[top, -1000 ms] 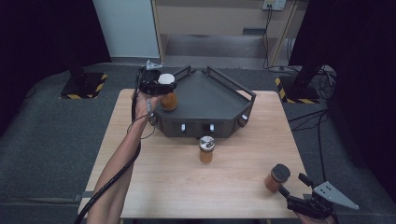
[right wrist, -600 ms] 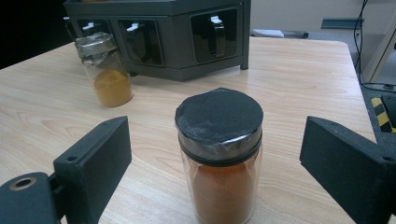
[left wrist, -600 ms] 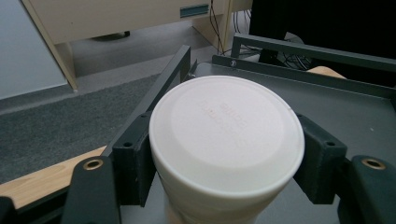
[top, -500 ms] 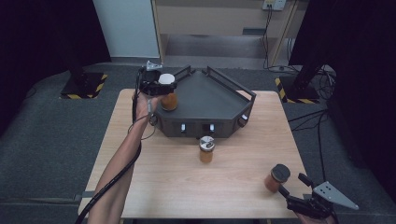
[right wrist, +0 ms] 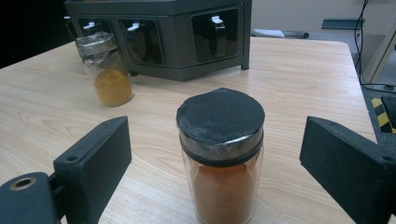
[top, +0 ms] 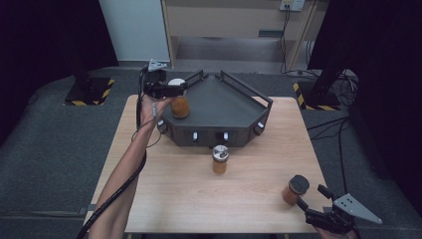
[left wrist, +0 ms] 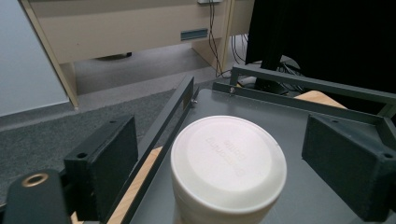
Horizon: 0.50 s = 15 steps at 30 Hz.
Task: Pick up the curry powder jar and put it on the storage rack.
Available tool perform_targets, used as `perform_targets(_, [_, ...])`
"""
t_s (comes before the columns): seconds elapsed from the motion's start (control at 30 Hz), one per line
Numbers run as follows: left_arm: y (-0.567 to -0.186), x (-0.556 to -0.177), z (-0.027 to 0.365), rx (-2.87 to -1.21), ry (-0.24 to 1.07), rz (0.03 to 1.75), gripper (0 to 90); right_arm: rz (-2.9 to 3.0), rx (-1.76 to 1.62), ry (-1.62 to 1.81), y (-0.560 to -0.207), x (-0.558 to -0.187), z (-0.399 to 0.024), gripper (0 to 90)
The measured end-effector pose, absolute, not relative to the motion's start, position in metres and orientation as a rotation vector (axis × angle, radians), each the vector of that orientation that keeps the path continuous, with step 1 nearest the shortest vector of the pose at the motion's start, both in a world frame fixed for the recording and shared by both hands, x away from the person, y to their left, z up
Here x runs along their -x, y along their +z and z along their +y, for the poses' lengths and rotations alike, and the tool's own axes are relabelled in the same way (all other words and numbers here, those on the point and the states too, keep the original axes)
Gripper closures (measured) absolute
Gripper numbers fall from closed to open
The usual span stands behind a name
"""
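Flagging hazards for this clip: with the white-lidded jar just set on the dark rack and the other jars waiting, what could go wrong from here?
1. The left gripper has just been opening; its jaws flank the white-lidded jar, so a sideways withdrawal could tip it.
2. That jar stands near the dark rack's side rail and might catch there.
3. The right gripper stands open around the black-lidded jar near the table's front corner; an off-centre closing may push it over.

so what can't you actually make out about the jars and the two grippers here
- White-lidded jar: in the left gripper view the bottom edge cuts off its body. The left gripper has just been opening, jar between the jaws, untouched.
- Black-lidded jar: its base is cut off by the right gripper view's lower edge.
- Right gripper: partly cut by the high view's bottom edge.
- Silver-lidded jar: label too small to read.
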State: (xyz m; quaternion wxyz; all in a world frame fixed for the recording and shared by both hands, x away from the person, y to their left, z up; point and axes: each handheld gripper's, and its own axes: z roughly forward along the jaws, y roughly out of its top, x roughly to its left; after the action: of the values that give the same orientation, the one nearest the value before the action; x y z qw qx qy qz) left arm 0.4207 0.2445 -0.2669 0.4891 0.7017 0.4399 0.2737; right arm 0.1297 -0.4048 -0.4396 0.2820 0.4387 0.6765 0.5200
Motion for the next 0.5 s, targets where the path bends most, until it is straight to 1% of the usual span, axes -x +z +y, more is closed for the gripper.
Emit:
perform_targets(0.2, [-0.261, -0.413, 0.250, -1.714, 0.660, 1.041, 7.2, 1.813, -1.170, 1.392, -0.440, -0.130, -0.405, 9.0])
perform_targets(0.5, [-0.251, -0.396, 0.256, -1.742, 0.640, 0.965, 7.2, 1.815, -1.168, 1.391, -0.440, -0.130, -0.405, 9.0])
